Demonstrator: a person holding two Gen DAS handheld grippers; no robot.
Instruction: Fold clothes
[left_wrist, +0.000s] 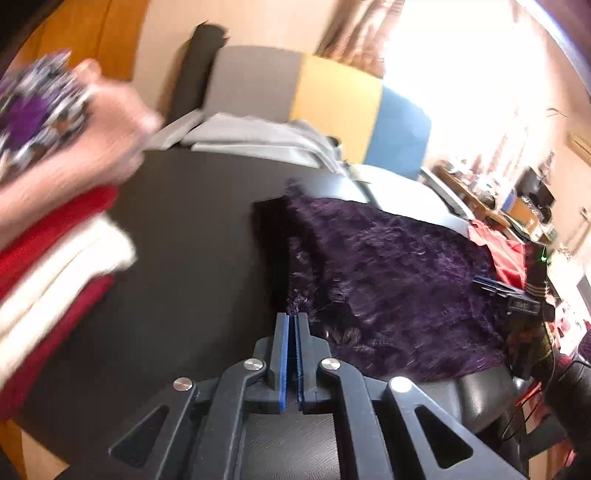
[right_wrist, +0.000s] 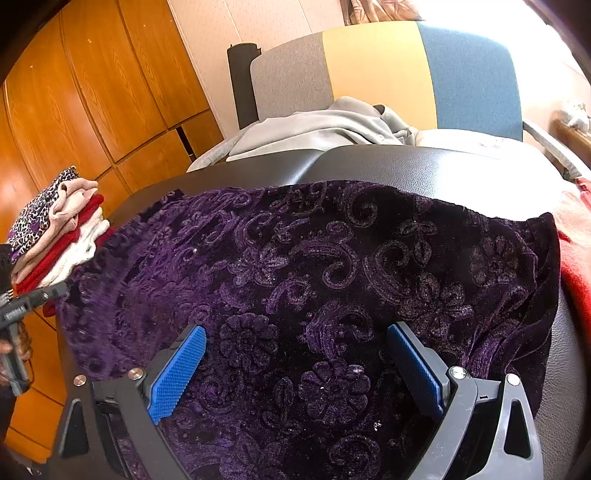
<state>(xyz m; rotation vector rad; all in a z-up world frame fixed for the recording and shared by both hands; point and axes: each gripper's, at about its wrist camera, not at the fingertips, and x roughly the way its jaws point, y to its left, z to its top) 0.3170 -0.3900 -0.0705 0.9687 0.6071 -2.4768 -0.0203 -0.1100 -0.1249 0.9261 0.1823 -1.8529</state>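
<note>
Wood-panelled cupboards and a grey, yellow and blue chair back frame a dark leather tabletop where a clothes-folding job looks partly done. One purple velvet garment, embossed with flowers and scrolls, lies spread and unfolded across the tabletop. Its left edge sits just beside the left gripper, whose blue-padded fingers are pressed together; whether a wisp of the fringe is caught between them cannot be told. The right gripper hovers over the near part of the garment with its fingers spread wide, holding nothing.

At the tabletop's left end stands one stack of folded clothes, judged finished: about five or six pieces show, in red, cream, pink and a purple-and-white print on top. A bare hand, blurred, rests against that stack in the left wrist view.

Still to do, by appearance: the purple garment, one crumpled grey garment on the chair seat, and a red cloth at the right edge.
</note>
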